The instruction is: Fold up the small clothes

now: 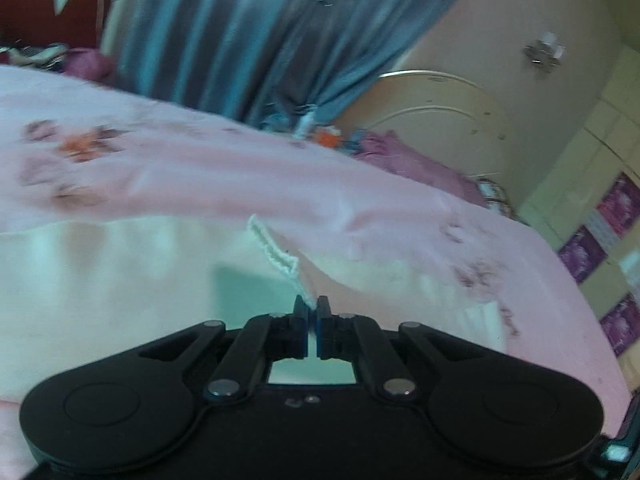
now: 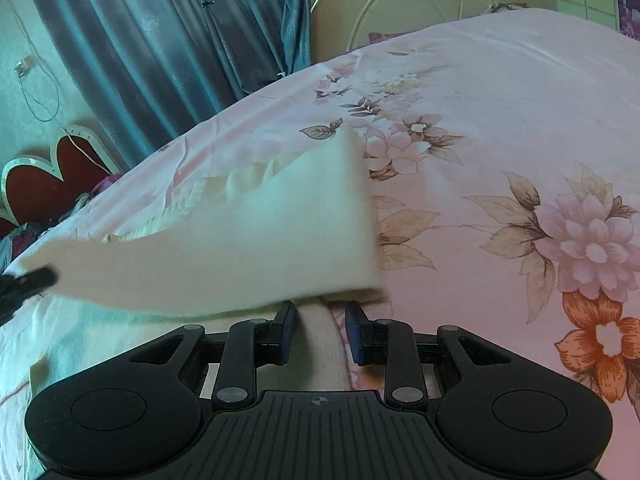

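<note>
A bed under a pink flowered sheet is filling both views, with blue-grey curtains hanging behind it, a cream round-topped bed end at the far side and a red heart-shaped headboard at the other end. A small cream garment is lying across the sheet, one flap of it lifting off the bed. The left gripper is pressing its jaws together on a stitched white hem of that garment, probably so the corner can be carried over without slipping. The right gripper is sitting at the near edge with its jaws partly apart and cream cloth lying between them; whether the pads are actually biting on the cloth I cannot tell. Holding two points along one edge likely is keeping the fabric taut, so the fold comes down straight rather than bunching. The soft, slightly rumpled sheet is giving little firm backing.
</note>
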